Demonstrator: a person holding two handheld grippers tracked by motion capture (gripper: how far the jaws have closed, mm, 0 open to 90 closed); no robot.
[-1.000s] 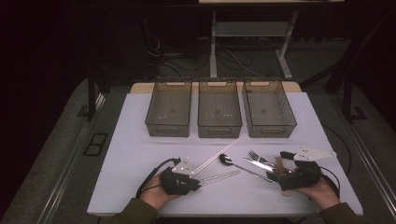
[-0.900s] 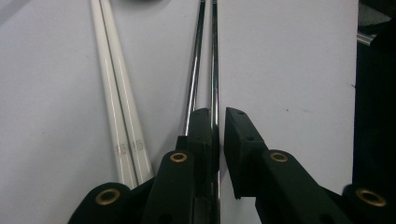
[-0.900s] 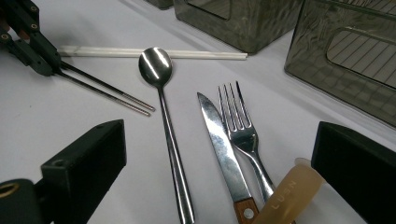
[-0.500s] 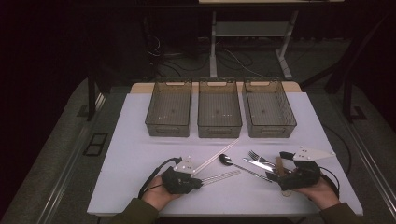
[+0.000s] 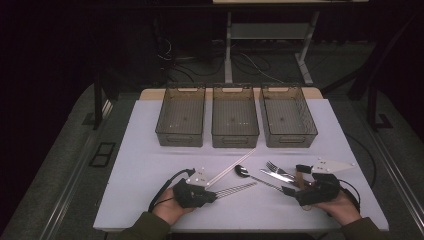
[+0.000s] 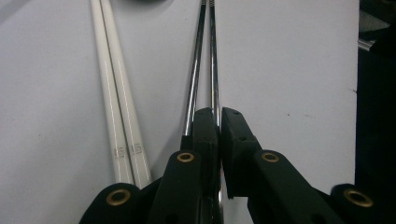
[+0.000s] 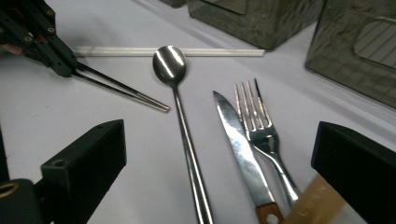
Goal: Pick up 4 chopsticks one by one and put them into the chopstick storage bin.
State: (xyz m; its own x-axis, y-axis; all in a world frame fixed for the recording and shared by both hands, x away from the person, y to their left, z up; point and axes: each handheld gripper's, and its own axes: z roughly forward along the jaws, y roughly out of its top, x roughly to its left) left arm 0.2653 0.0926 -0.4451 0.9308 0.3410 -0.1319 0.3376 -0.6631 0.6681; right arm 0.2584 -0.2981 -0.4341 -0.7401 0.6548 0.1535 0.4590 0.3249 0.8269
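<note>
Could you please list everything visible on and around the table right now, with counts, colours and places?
bins: three, smoky clear, far side of table in a row
metal chopsticks: one pair, silver, held at table front left
white chopsticks: one pair, beside the metal pair
spoon: one, silver, centre front
knife: one, silver blade, brown handle, right of spoon
fork: one, silver, beside knife
table: one, white
left hand-held gripper: black, shut on metal chopsticks
right hand-held gripper: black, open

- Left gripper (image 6: 218, 122): jaws have just been closing the last little way and now pinch the near ends of the metal chopsticks (image 6: 206, 56).
- In the high view, the metal chopsticks lie on the white table (image 5: 150, 165), tips toward the spoon (image 5: 243, 171).
</note>
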